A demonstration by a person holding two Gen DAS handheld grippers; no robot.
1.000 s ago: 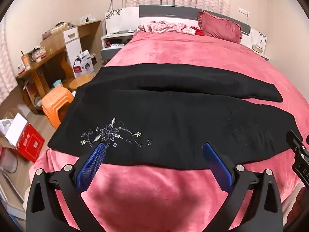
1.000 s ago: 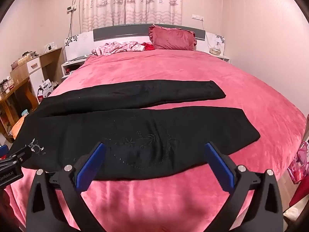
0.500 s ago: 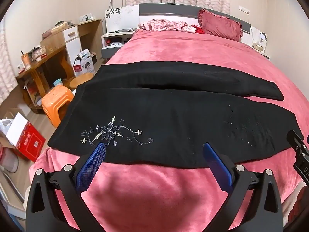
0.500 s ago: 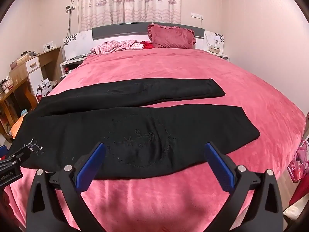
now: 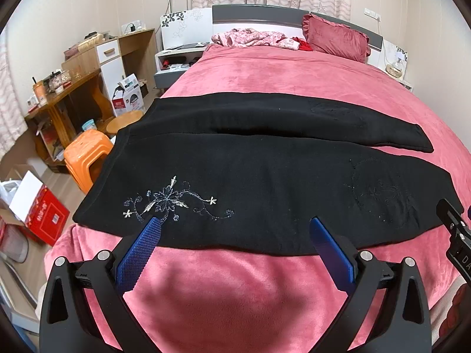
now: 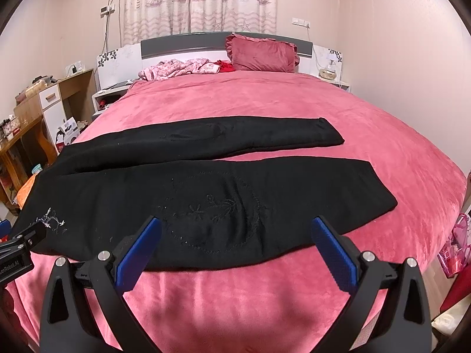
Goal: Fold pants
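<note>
Black pants [image 5: 265, 176] lie flat across the pink bed [image 5: 235, 288], waistband to the left, both legs spread to the right. White floral embroidery [image 5: 167, 203] marks the near hip. My left gripper [image 5: 234, 226] is open and empty above the near edge by the embroidery. My right gripper [image 6: 235, 225] is open and empty above the near leg of the pants [image 6: 206, 194], at its near edge. Each gripper's body shows at the edge of the other's view.
An orange stool [image 5: 86, 150], a wooden desk [image 5: 61, 100] and a red box [image 5: 44, 211] stand left of the bed. A red pillow [image 5: 335, 41] and pink clothes [image 5: 253, 38] lie at the headboard. A pink bag [image 6: 454, 247] is at the right.
Both grippers have drawn back slightly and risen; the pants now sit a little farther up in both views. The pants have not moved.
</note>
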